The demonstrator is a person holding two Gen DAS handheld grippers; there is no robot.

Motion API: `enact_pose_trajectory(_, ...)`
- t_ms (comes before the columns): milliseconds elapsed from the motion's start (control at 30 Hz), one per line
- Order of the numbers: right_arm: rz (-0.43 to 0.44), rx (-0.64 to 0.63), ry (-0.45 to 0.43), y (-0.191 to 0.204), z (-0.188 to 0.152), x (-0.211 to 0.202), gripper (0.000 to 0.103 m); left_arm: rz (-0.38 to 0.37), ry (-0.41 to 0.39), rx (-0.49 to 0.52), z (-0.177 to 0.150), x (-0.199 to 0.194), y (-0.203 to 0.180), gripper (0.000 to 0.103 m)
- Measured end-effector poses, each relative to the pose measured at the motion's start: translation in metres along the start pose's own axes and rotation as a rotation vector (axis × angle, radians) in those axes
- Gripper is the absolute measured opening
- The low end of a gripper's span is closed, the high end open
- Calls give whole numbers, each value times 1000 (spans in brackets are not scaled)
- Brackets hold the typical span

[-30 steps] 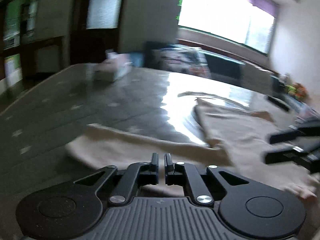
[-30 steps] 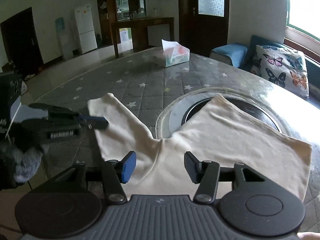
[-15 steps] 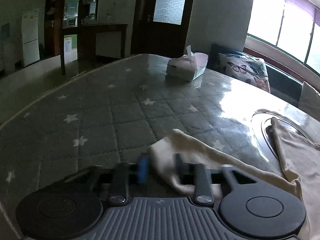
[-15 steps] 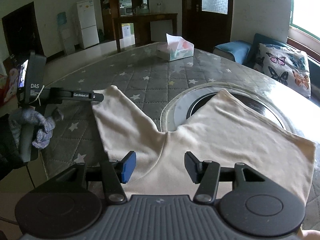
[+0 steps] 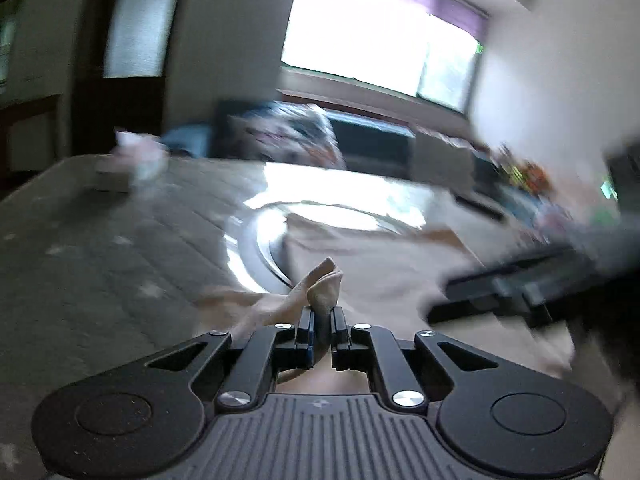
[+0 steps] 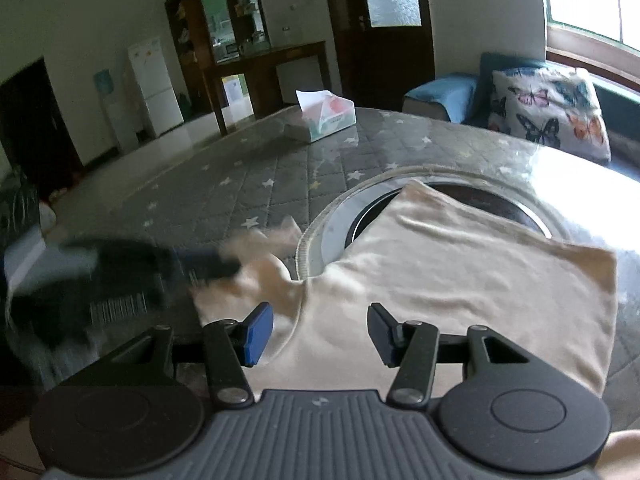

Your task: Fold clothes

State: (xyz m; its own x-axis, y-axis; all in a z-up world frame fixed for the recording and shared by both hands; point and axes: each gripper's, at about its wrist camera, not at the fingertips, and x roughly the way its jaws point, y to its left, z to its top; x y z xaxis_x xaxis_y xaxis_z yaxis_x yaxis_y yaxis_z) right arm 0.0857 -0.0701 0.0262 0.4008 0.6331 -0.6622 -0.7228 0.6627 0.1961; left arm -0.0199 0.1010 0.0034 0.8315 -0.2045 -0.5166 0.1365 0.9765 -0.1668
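Note:
A cream garment (image 6: 460, 280) lies spread on the grey star-patterned table (image 6: 248, 184), partly over a round metal-rimmed inset (image 6: 332, 212). My left gripper (image 5: 320, 322) is shut on the end of the garment's left sleeve (image 5: 322, 284) and holds it lifted, bunched above the jaws. From the right wrist view the left gripper (image 6: 208, 260) appears blurred at the left, with the sleeve crumpled by it. My right gripper (image 6: 320, 334) is open and empty, its jaws just above the garment's near edge. It shows blurred at the right in the left wrist view (image 5: 520, 296).
A tissue box (image 6: 326, 116) stands at the table's far side. A butterfly-print cushion (image 6: 548, 112) and a blue cushion (image 6: 440, 96) lie on a bench beyond the table. A fridge (image 6: 154, 84) and dark cabinets stand at the back wall.
My left gripper has shut on the sleeve end and is carrying it right, toward the garment's body. The flat sleeve is now crumpled. My right gripper has stayed open in place.

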Motion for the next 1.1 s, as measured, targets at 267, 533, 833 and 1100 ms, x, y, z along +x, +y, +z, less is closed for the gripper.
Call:
enact_pose_trajectory(267, 54, 80, 72, -7, -5, 25, 44, 27, 51, 117, -22, -6, -9, 63)
enact_pose_trajectory(533, 59, 113, 128, -5, -6, 57, 41, 99, -19, 111, -18, -26, 16, 103)
enact_pose_trajectory(833, 56, 142, 119, -8, -4, 65, 12, 145, 55, 61, -30, -19, 31, 103)
enact_pose_trajectory(1100, 23, 103, 19, -8, 6, 26, 6, 127, 97, 78, -34, -7, 8, 103)
